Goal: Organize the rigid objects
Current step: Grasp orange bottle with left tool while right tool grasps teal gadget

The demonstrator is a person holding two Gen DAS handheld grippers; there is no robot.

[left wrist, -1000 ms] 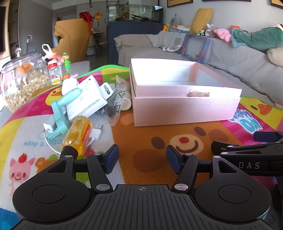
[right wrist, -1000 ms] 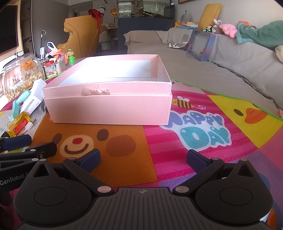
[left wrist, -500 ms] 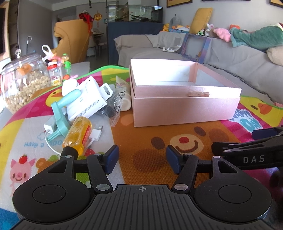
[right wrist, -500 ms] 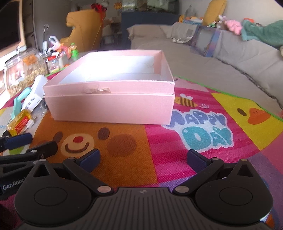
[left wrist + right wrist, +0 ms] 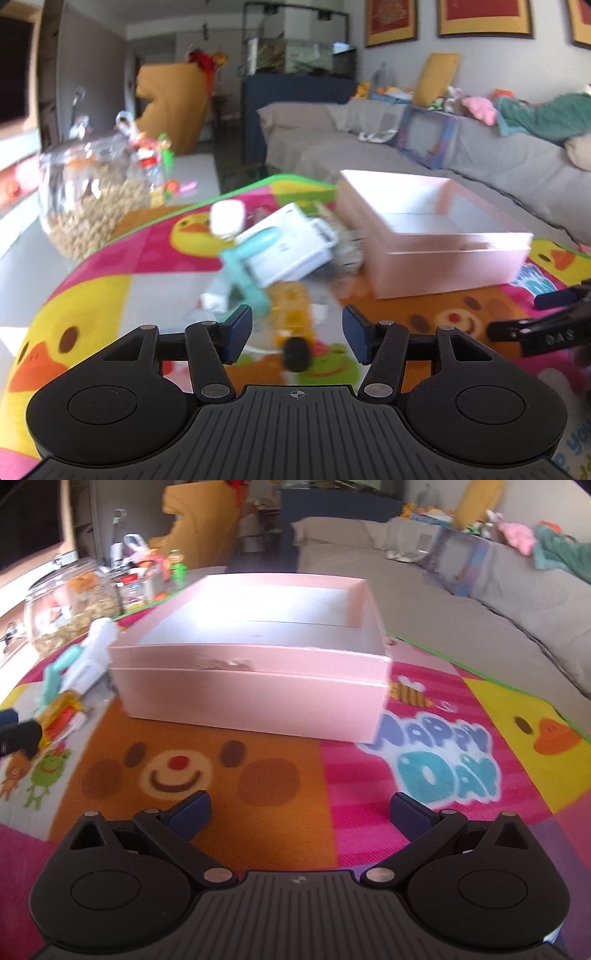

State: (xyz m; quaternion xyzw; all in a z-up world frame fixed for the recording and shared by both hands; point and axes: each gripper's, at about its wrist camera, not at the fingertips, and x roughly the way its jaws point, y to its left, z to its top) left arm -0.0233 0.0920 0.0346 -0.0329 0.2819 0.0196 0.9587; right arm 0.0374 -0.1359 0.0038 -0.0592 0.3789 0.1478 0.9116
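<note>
left wrist view: the left gripper (image 5: 297, 328) hangs over the cartoon play mat (image 5: 110, 258) with its blue pads spread and nothing pressed between them; the jaws have just been closing a little. framed in the gap, lower down on the mat, lies the yellow bottle (image 5: 293, 314) with its black cap (image 5: 296, 355) nearest the camera. behind it sits a blurred heap: a teal handled tool (image 5: 245, 269) lying across a white packet (image 5: 288, 251), a small white block (image 5: 227, 218) at the back, and a white plug (image 5: 214, 299) to the left. the open pink box (image 5: 443, 266) stands just right of the heap, nothing visible inside it. this view alone shows the glass jar (image 5: 88, 195) of pale nuts clearly at far left, off the mat, and the tip of the right gripper (image 5: 546, 325) at the right edge.

right wrist view: the right gripper (image 5: 299, 812) has its pads wide apart over the orange bear face, gripping nothing; its jaws have also just been narrowing slightly. the pink box (image 5: 255, 698) fills the middle, seen front-on, with a scuffed tape patch (image 5: 225, 663) on its rim. only this view shows the "happy day" lettering (image 5: 439, 760) whole. the heap is squeezed to the left edge: the bottle (image 5: 61, 710), teal tool (image 5: 59, 672), and a dark finger of the left gripper (image 5: 18, 734) beside them. the jar (image 5: 70, 605) stands behind.
</note>
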